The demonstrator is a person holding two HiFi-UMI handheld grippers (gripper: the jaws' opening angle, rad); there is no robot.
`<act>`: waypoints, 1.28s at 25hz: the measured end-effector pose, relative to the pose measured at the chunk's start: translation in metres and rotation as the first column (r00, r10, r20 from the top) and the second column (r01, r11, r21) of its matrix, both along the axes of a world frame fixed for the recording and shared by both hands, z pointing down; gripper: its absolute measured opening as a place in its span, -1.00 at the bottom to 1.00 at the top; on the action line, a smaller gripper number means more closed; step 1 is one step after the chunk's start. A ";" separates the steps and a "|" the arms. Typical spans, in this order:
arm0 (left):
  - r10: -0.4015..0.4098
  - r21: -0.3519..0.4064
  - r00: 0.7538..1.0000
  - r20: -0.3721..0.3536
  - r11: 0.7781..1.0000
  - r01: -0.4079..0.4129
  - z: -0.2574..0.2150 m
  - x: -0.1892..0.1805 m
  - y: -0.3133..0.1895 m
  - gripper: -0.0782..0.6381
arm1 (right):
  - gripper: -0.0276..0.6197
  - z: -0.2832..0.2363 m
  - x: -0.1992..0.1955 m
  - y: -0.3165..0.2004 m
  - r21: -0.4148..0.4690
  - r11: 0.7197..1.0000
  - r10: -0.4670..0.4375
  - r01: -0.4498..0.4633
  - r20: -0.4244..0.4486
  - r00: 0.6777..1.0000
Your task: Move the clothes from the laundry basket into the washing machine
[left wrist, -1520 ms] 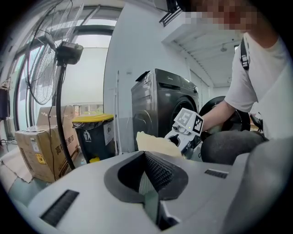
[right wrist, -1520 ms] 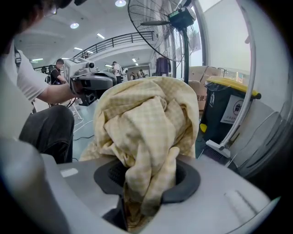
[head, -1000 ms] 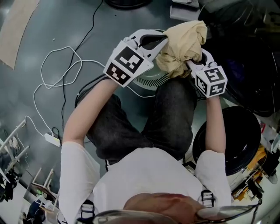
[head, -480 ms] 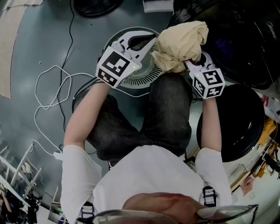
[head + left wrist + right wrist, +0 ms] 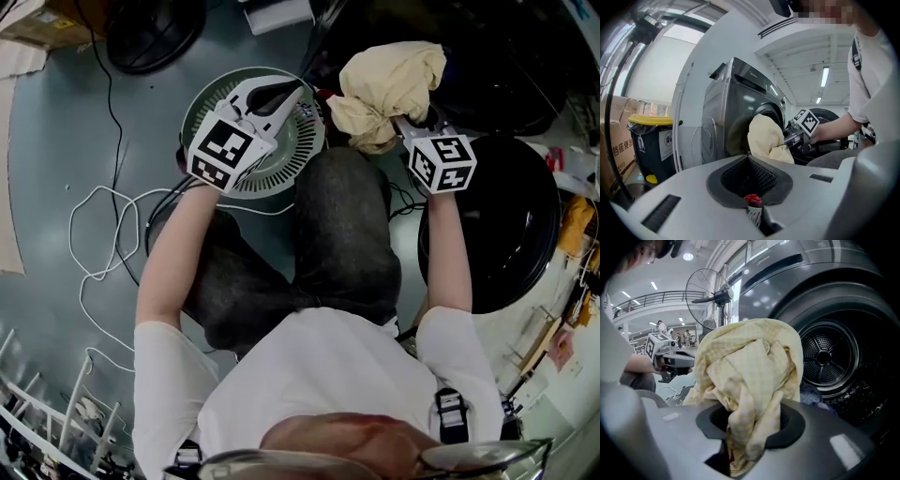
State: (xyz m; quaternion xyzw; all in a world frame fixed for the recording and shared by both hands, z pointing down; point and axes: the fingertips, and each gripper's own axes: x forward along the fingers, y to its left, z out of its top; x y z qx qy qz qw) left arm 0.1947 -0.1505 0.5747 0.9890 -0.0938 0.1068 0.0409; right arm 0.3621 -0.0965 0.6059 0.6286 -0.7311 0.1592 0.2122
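Carry step: my right gripper (image 5: 405,120) clamped on the bunched yellow cloth (image 5: 389,80), held up just before the washing machine (image 5: 825,357), door open. Left gripper (image 5: 286,92) closed, empty, off to the side. Next: reach cloth into the drum, then release

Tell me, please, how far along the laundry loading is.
Done: the yellow cloth is picked up. In hand: the right gripper clamps it before the washing machine's open drum; the left gripper is shut, empty. Left: drop it inside; whether more clothes remain is not visible.
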 end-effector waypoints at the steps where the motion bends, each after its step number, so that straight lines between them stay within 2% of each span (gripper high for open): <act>1: 0.007 0.014 1.000 0.013 1.000 -0.007 0.002 0.002 0.001 -0.76 | -0.38 -0.002 0.010 0.000 0.009 1.000 0.025 -0.025 -0.007 1.000; 4: 0.011 0.036 1.000 0.022 0.999 -0.012 0.004 0.010 0.000 -0.77 | -0.38 -0.004 0.041 0.001 0.036 0.994 0.103 -0.102 -0.031 0.994; 7: 0.010 0.017 1.000 -0.007 1.000 -0.010 0.002 0.019 -0.006 -0.77 | -0.38 -0.008 0.070 0.000 0.063 0.985 0.167 -0.163 -0.073 0.983; 10: 0.011 0.010 1.000 0.000 1.000 -0.011 0.007 0.024 -0.010 -0.76 | -0.38 -0.012 0.095 -0.007 0.091 0.976 0.208 -0.197 -0.140 0.968; 14: 0.009 0.015 1.000 0.020 1.000 -0.009 0.013 0.026 -0.015 -0.76 | -0.37 -0.012 0.123 -0.017 0.138 0.966 0.247 -0.219 -0.241 0.938; 18: 0.007 0.018 1.000 -0.005 1.000 -0.007 0.000 0.029 -0.016 -0.76 | -0.37 -0.014 0.151 -0.030 0.191 0.955 0.283 -0.228 -0.349 0.894; 23: -0.006 0.016 1.000 0.029 1.000 0.005 0.009 0.028 -0.017 -0.76 | -0.37 -0.011 0.187 -0.042 0.238 0.940 0.334 -0.246 -0.479 0.812; 28: -0.012 0.015 1.000 0.004 1.000 0.012 0.002 0.025 -0.017 -0.76 | -0.35 -0.002 0.215 -0.050 0.271 0.927 0.372 -0.258 -0.588 0.718; 30: -0.018 0.019 1.000 0.025 1.000 0.017 0.006 0.022 -0.018 -0.76 | -0.34 0.001 0.222 -0.054 0.283 0.928 0.372 -0.244 -0.641 0.671; 32: -0.027 0.025 0.999 0.036 0.999 0.026 0.007 0.021 -0.019 -0.76 | -0.34 -0.001 0.227 -0.058 0.301 0.930 0.365 -0.210 -0.707 0.605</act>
